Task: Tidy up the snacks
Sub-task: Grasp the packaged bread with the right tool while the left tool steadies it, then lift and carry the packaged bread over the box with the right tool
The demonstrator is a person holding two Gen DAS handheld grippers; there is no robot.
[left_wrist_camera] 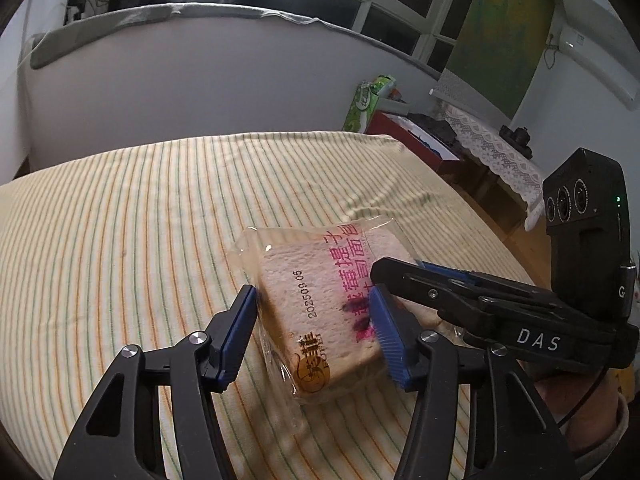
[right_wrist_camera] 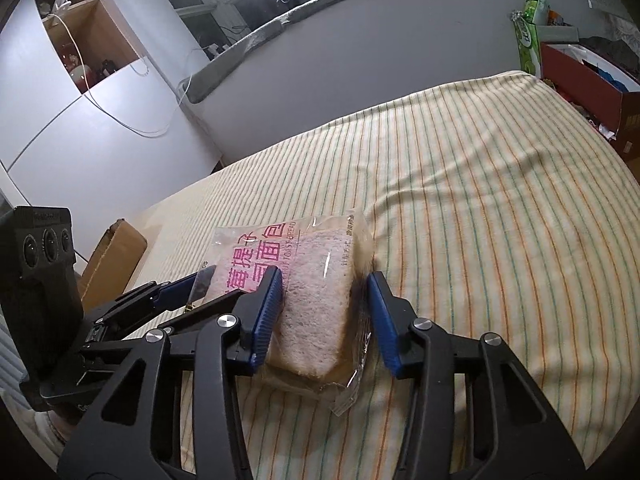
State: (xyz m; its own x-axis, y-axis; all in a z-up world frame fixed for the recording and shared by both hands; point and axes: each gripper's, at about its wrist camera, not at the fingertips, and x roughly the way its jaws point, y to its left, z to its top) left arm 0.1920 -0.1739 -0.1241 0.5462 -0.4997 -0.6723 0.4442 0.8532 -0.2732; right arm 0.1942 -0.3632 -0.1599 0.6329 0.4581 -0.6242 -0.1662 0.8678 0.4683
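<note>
— Striped cream bedsheet (left_wrist_camera: 160,216) with thin orange and green lines covers the bed, which fills most of both views; grey wall and dark windows sit behind it.

— And off the bed's far edge?

— A red open box (right_wrist_camera: 592,80) and a green printed carton (left_wrist_camera: 360,108) stand beyond the corner, and a brown cardboard box (right_wrist_camera: 114,256) shows at the near left side in the right wrist view.

— Where is the snack?

— A clear plastic packet of sliced toast bread with pink lettering (left_wrist_camera: 320,304) lies flat on the sheet, near the front of the bed.

— How do the grippers stand around it?

— The left gripper (left_wrist_camera: 316,328) and the right gripper (right_wrist_camera: 326,316) both reach over the packet from opposite sides, each showing in the other's view.

— And their fingers?

— The left gripper's blue-padded fingers (left_wrist_camera: 240,332) sit spread on either side of the packet; the right-hand pad rests against the wrapper, the other just beside it. The right gripper's fingers (right_wrist_camera: 384,320) also bracket the bread, one pad against the slice, the other just clear of the wrapper. Neither pair pinches it firmly.
</note>
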